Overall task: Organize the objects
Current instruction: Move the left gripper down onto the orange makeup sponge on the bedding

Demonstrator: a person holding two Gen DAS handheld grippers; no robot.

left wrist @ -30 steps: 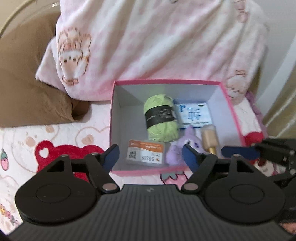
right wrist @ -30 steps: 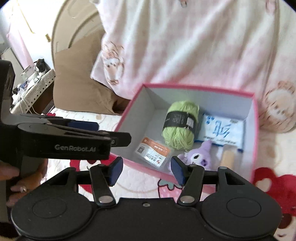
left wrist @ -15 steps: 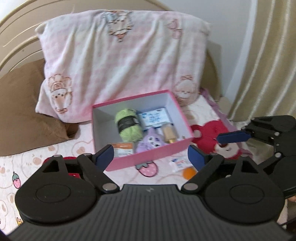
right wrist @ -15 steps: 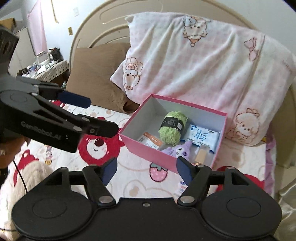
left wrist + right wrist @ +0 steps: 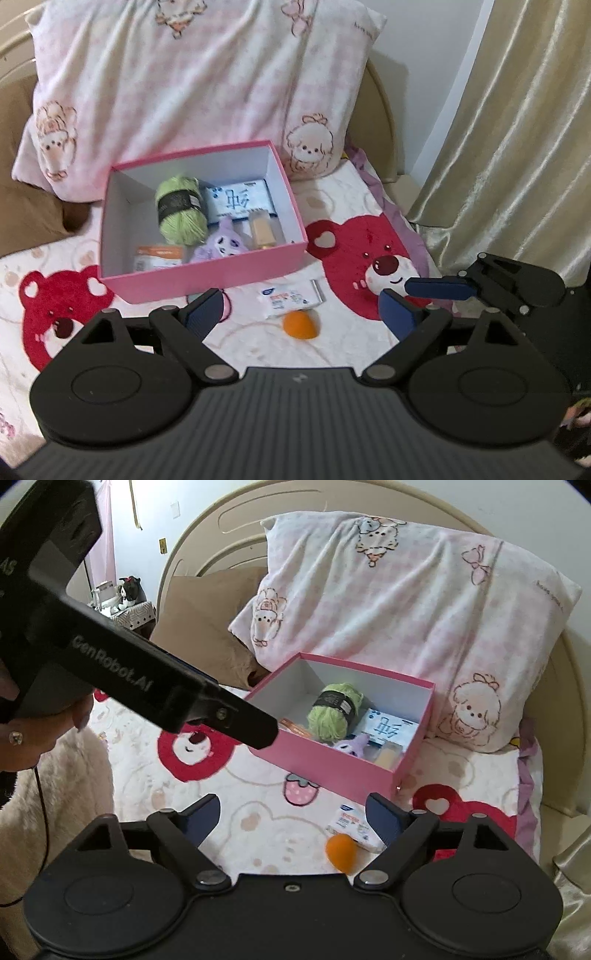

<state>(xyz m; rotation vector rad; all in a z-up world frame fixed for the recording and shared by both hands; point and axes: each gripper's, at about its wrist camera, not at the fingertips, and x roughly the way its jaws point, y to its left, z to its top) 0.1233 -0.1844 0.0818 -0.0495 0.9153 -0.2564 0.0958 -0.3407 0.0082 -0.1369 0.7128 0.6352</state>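
Note:
A pink box (image 5: 207,275) (image 5: 332,768) stands on the bed in front of a pillow. In it lie a green yarn ball (image 5: 180,208) (image 5: 332,710), a blue-white pack (image 5: 240,197), a purple plush (image 5: 223,245), a beige block (image 5: 262,230) and an orange-white card (image 5: 157,256). A small white packet (image 5: 290,298) (image 5: 351,825) and an orange sponge (image 5: 300,325) (image 5: 340,851) lie on the blanket in front of the box. My left gripper (image 5: 301,314) is open and empty above them. My right gripper (image 5: 291,814) is open and empty, short of the sponge.
A pink patterned pillow (image 5: 184,81) leans behind the box, a brown pillow (image 5: 207,627) to its left. A beige curtain (image 5: 517,129) hangs at the right. The blanket (image 5: 258,812) has red bear prints. A nightstand (image 5: 125,605) stands far left.
Both grippers have pulled back and up from the box, which now looks smaller. The packet and orange sponge in front of the box have come into view. Both grippers stay open.

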